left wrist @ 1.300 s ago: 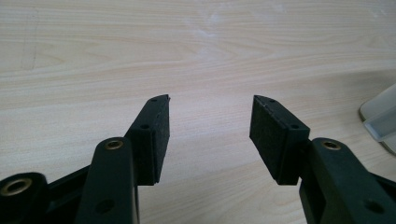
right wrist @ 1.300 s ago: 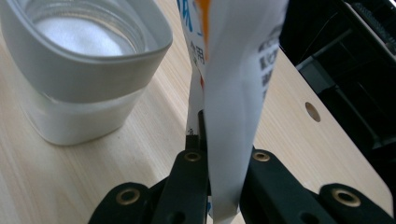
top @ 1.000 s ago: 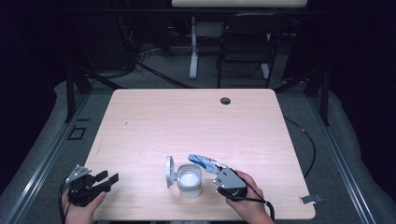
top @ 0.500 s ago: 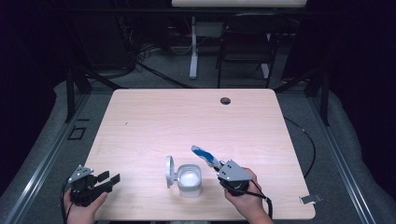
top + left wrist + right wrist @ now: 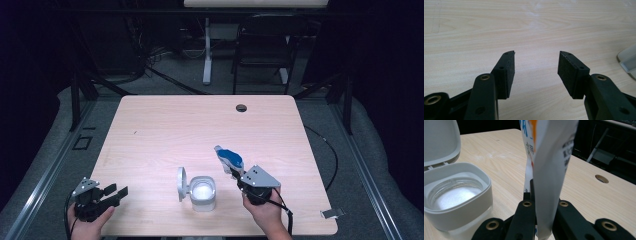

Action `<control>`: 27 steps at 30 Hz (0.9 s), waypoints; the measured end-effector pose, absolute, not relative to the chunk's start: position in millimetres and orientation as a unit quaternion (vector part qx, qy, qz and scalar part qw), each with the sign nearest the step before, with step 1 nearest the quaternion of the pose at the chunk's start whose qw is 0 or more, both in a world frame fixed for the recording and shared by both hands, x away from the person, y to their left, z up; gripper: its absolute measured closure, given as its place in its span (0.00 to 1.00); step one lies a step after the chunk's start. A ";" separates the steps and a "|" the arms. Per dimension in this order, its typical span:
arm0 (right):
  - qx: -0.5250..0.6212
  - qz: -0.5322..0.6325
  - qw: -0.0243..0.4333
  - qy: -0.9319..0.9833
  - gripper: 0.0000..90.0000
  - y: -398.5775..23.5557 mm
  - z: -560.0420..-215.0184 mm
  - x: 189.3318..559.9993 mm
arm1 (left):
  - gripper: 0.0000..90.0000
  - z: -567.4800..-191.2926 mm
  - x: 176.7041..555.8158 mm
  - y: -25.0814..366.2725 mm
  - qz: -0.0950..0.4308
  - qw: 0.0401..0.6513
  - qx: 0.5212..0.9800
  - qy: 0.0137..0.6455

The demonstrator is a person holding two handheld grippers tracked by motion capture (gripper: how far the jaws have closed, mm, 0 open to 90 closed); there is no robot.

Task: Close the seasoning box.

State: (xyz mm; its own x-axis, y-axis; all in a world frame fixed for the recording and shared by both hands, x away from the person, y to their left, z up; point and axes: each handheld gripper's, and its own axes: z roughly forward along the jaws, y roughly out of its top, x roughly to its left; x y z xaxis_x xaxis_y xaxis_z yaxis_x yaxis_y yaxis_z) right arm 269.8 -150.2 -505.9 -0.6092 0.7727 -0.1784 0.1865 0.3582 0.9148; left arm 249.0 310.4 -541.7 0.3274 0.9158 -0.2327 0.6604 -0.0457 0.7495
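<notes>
A white square container (image 5: 202, 192) stands near the table's front edge with its lid (image 5: 181, 184) flipped open to the left and white powder inside. Just right of it, my right gripper (image 5: 235, 172) is shut on the lower end of a blue and white packet (image 5: 230, 159), which points up and away from me. In the right gripper view the packet (image 5: 549, 157) rises between the jaws of the right gripper (image 5: 542, 202), and the container (image 5: 456, 195) sits to the left with its lid (image 5: 439, 140) up. My left gripper (image 5: 116, 192) rests open at the front left corner, with bare wood between the jaws of the left gripper (image 5: 536, 65).
The light wooden table (image 5: 200, 130) has a round cable hole (image 5: 241, 107) near its far edge. A corner of the container's lid (image 5: 627, 61) shows at the right in the left gripper view. A dark chair (image 5: 265, 45) and a table leg stand on the floor beyond.
My right gripper has carried the packet slightly right and farther from the container's rim. The left gripper and the container have not moved.
</notes>
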 end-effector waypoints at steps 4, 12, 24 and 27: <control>0.328 0.481 0.305 0.754 1.00 -155.4 -506.8 270.8 | 0.53 -541.8 248.8 309.7 0.162 0.410 0.703 0.558; 0.347 0.491 0.296 0.742 1.00 -164.7 -508.8 271.3 | 0.53 -541.5 248.3 311.1 0.163 0.411 0.700 0.560; 0.384 0.476 0.310 0.728 1.00 -191.7 -512.4 274.2 | 0.53 -541.5 248.0 311.5 0.164 0.410 0.700 0.561; 0.395 0.475 0.309 0.723 1.00 -198.6 -514.5 276.1 | 0.53 -541.1 248.0 311.2 0.166 0.410 0.701 0.559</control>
State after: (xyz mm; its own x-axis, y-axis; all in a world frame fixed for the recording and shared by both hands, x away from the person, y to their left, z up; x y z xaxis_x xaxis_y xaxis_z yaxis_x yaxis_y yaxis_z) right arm 276.1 -198.6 -514.5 -0.4973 0.8645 -0.0725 0.2765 0.2372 0.9313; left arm 248.0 311.2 -541.1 0.3196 0.9201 -0.2266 0.6484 -0.0380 0.7604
